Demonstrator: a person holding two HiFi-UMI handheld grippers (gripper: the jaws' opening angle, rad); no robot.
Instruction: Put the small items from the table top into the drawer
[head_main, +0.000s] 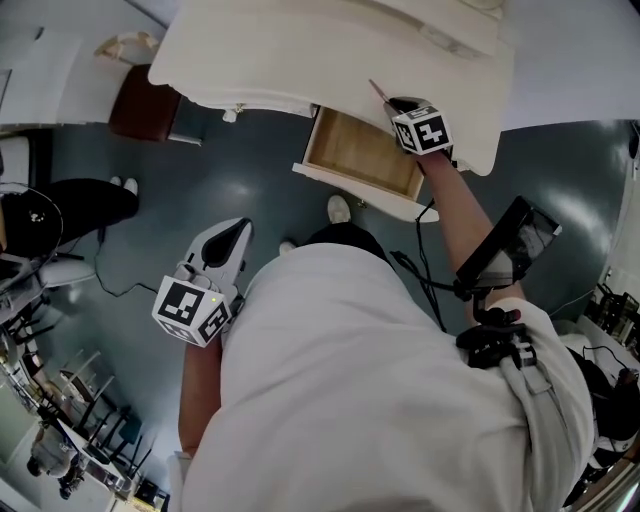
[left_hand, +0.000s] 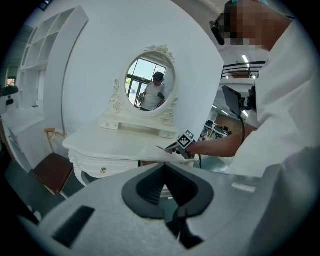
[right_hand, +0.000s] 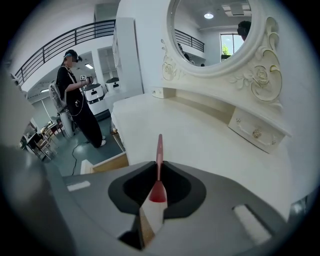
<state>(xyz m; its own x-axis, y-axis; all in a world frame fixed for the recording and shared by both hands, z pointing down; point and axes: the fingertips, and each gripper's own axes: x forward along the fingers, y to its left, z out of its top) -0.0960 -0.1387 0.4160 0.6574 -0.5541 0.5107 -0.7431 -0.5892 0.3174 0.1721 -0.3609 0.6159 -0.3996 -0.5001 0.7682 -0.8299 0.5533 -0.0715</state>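
Note:
My right gripper (head_main: 397, 104) is above the front edge of the white dressing table (head_main: 300, 50), right over the open wooden drawer (head_main: 362, 150). It is shut on a thin red stick with a pale handle (right_hand: 159, 150), whose tip points out over the table top (right_hand: 200, 140). From the head view the stick (head_main: 379, 92) shows as a short sliver ahead of the jaws. My left gripper (head_main: 230, 238) hangs low over the floor, well back from the table, its jaws together on nothing. In the left gripper view the table (left_hand: 115, 145) and the right gripper (left_hand: 181, 144) lie ahead.
An oval mirror (left_hand: 150, 85) stands at the table's back, with a small drawer (right_hand: 255, 131) under its base. A brown-seated chair (head_main: 145, 105) sits left of the table. Another person in black (right_hand: 75, 100) stands further off. Cables (head_main: 120, 290) lie on the floor.

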